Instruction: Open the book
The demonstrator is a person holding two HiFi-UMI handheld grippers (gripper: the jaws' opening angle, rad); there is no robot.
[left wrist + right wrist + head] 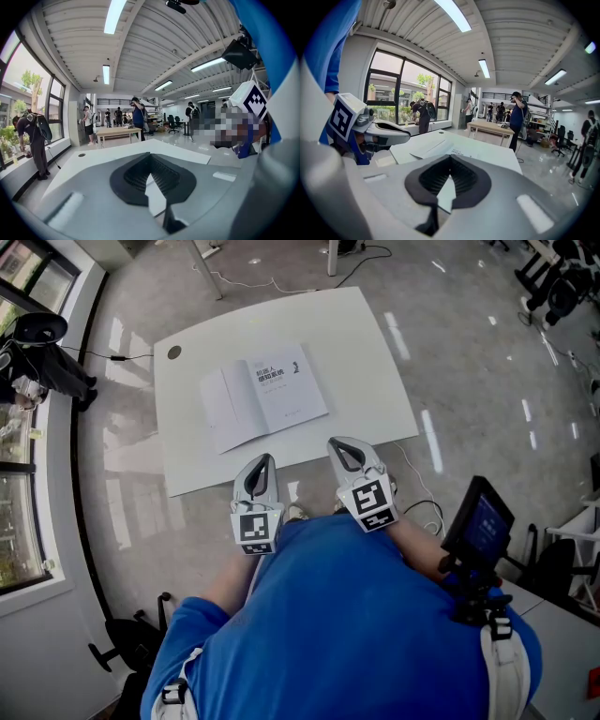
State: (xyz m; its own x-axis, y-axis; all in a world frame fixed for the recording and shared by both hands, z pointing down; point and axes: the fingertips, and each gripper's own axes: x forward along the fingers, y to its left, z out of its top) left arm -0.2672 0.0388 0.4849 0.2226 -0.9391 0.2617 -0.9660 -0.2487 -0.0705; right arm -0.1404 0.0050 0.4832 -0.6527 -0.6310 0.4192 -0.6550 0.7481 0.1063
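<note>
- Book (265,395) lies open on your white table (375,381).
- Your left tongs (265,458) and right tongs (334,442) are pressed together, empty.
- Glossy grey floor (469,352) around; windows (14,446) at your left.

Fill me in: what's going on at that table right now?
A person in a blue top stands at the near edge of a white table with a tool in each hand. The book lies open on the table, its cover folded out to the left and a printed title page showing. The left tool and right tool are both shut and empty, held side by side by the table's near edge, short of the book.
</note>
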